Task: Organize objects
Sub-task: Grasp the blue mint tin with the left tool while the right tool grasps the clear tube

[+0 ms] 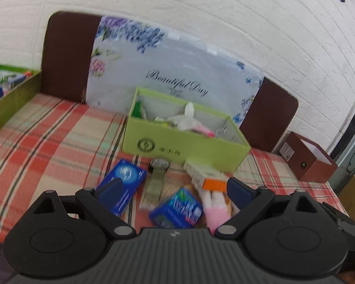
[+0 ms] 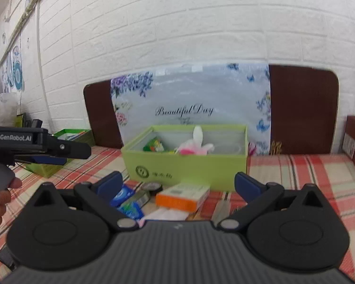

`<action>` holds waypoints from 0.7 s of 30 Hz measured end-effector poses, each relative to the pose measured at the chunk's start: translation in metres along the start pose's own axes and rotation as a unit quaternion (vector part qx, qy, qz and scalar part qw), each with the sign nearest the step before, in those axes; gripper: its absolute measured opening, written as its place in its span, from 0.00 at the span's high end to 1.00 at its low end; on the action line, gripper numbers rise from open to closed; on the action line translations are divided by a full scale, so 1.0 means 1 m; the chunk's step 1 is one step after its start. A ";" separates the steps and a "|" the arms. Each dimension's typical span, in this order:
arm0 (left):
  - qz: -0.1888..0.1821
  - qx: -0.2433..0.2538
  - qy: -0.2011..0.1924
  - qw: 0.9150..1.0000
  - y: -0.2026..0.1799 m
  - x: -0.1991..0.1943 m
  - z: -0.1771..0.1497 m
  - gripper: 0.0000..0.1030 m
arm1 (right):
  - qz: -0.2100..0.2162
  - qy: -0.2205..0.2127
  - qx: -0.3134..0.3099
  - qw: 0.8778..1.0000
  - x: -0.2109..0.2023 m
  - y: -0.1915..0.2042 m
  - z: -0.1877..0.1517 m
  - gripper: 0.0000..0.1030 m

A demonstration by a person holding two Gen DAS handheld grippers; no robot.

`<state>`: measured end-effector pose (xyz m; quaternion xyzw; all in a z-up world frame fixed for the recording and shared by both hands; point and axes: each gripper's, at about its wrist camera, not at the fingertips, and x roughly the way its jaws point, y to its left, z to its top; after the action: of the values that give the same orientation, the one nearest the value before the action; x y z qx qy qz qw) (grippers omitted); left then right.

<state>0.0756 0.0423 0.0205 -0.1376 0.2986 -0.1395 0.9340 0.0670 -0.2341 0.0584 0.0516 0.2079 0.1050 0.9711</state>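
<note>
A light green box (image 1: 184, 146) stands on the plaid cloth with a white and pink glove and a green packet inside it. Loose things lie in front of it: a blue box (image 1: 124, 184), a wristwatch (image 1: 159, 165), an orange and white carton (image 1: 206, 175), a blue packet (image 1: 177, 210) and a pink and white glove (image 1: 215, 210). My left gripper (image 1: 174, 187) hovers open above them, holding nothing. My right gripper (image 2: 177, 181) is open wide and empty, facing the green box (image 2: 189, 165), with the carton (image 2: 182, 196) and the watch (image 2: 152, 187) just below it.
A second green box (image 1: 9, 101) with items stands at the far left. A brown box (image 1: 310, 161) sits at the right edge. A floral package (image 1: 177, 71) leans on the brown headboard. In the right wrist view, a hand (image 2: 0, 201) holds the left gripper (image 2: 59, 151).
</note>
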 end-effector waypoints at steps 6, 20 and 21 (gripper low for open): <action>0.015 -0.011 0.045 0.999 0.024 0.001 -0.047 0.07 | 0.005 0.044 0.000 0.999 -0.002 0.026 -0.058 0.13; -0.007 0.085 0.060 0.995 -0.006 0.077 -0.041 0.14 | -0.078 0.094 0.023 0.992 0.028 -0.027 -0.075 0.41; -0.008 0.080 0.061 0.995 -0.005 0.081 -0.038 0.14 | -0.078 0.096 0.017 0.992 0.033 -0.026 -0.073 0.45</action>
<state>0.1150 0.0029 -0.0497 -0.0564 0.3420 -0.1786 0.9208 0.0709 -0.2478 -0.0250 0.0415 0.3057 0.0303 0.9507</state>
